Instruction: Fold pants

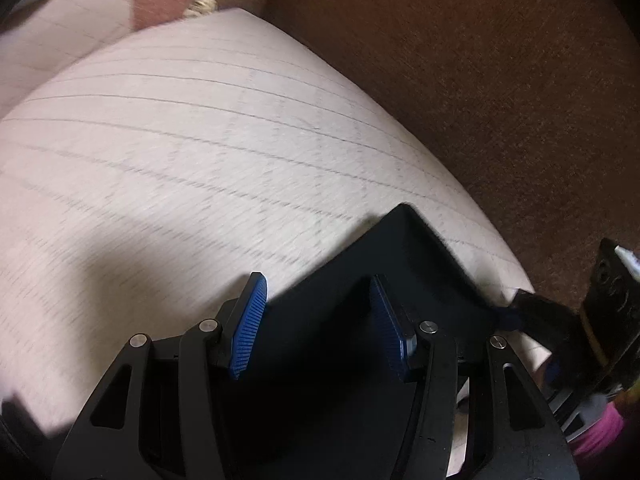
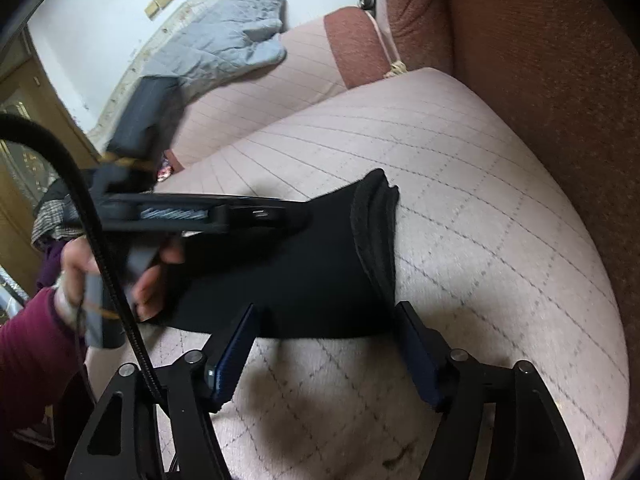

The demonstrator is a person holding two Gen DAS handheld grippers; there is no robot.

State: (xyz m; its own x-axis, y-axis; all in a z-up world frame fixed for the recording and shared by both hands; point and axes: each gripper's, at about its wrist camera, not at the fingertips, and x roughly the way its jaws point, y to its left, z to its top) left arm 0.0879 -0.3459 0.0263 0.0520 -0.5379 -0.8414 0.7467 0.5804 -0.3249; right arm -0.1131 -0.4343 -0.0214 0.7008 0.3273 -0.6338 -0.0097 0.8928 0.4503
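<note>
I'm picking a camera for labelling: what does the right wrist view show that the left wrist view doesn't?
Only the right wrist view shows the grey blanket, the person's hand holding the left gripper's handle, the maroon sleeve and the white wall.

Only the left wrist view shows the left gripper open over the black pants.

Both show the pants, the pink quilted cushion and the brown sofa back.

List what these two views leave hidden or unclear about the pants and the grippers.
- Pants: in the right wrist view the left gripper and the hand cover their left part, so their full length is unknown.
- Left wrist view: the pants run beneath the left gripper and off the bottom edge; the cushion is motion-blurred.
- Right gripper: jaws apart; contact with the pants is unclear.
</note>
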